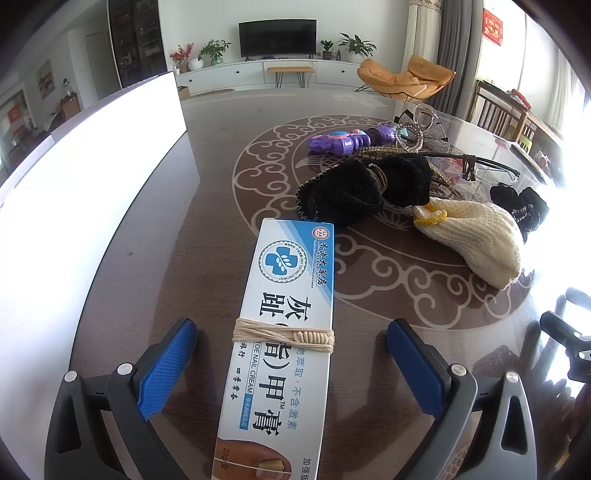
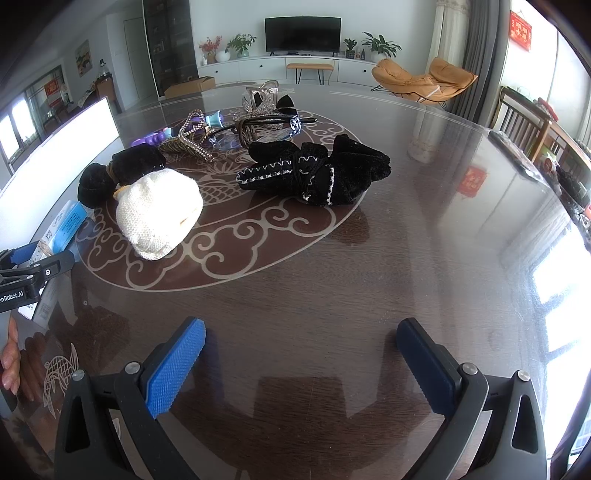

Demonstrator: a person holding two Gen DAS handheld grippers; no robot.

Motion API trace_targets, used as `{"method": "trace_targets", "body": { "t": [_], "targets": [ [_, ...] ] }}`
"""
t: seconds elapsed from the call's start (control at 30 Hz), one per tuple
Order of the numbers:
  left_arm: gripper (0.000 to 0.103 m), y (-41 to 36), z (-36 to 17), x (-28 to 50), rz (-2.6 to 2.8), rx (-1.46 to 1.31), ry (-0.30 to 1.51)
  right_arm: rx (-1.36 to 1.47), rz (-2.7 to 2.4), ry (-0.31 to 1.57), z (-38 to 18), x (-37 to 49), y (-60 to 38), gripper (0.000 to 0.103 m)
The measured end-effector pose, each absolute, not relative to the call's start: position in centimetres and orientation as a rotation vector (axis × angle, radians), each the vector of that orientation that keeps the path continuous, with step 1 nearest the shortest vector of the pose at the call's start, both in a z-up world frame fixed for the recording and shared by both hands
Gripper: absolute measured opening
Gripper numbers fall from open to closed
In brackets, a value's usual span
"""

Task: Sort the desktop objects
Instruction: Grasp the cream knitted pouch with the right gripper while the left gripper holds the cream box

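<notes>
Left claw (image 1: 291,354): wide open around the nail-cream box (image 1: 280,332), pads clear.
Right claw (image 2: 301,354): open, empty, above bare tabletop (image 2: 406,258).
Advice: withdraw straight back, avoiding the box.

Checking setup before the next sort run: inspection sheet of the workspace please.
Surface: dark glossy table with pale swirl medallion, strong window glare.
Job's things: nail cream box with a cord wound round it, lying between the left tongs, pads clear of it; cream knit pouch; black velvet pouch; second black pouch; purple toy; glasses; rhinestone hair clips.
Clutter: white board at the left edge.
Grippers: left tongs open; right tongs open, empty, over bare table.
Cables: nothing seen.
Surroundings: living room, TV, orange chair, plants.
</notes>
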State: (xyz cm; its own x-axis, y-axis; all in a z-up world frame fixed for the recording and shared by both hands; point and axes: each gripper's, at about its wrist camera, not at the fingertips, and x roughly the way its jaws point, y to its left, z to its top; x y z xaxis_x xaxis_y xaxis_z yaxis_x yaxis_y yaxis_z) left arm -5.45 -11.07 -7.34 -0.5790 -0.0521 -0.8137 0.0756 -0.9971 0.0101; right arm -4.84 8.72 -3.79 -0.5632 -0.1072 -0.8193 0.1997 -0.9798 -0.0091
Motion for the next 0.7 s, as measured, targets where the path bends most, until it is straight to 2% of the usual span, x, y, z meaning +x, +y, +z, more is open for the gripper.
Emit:
{"method": "trace_targets", "body": {
  "t": [0.37,0.47,0.57,0.7],
  "targets": [
    [0.103,-11.1,-7.3,-5.3,-2.734,1.403,0.046,1.385,-2.591,0.147,-3.9,-4.8,8.6,0.103],
    [0.103,-11.1,-7.3,-5.3,-2.735,1.404,0.047,1.237,-2.448,0.023,-2.0,-4.5,7.0,0.103],
    [0.103,-11.1,-7.3,-5.3,-2.734,1.404,0.047,1.114,-2.396,0.172,0.5,-5.9,2.6,0.103],
    [0.103,-11.1,-7.3,-5.3,-2.734,1.403,0.046,1.231,-2.265,0.318,-0.8,-10.7,-2.5,0.102]
  ]
}}
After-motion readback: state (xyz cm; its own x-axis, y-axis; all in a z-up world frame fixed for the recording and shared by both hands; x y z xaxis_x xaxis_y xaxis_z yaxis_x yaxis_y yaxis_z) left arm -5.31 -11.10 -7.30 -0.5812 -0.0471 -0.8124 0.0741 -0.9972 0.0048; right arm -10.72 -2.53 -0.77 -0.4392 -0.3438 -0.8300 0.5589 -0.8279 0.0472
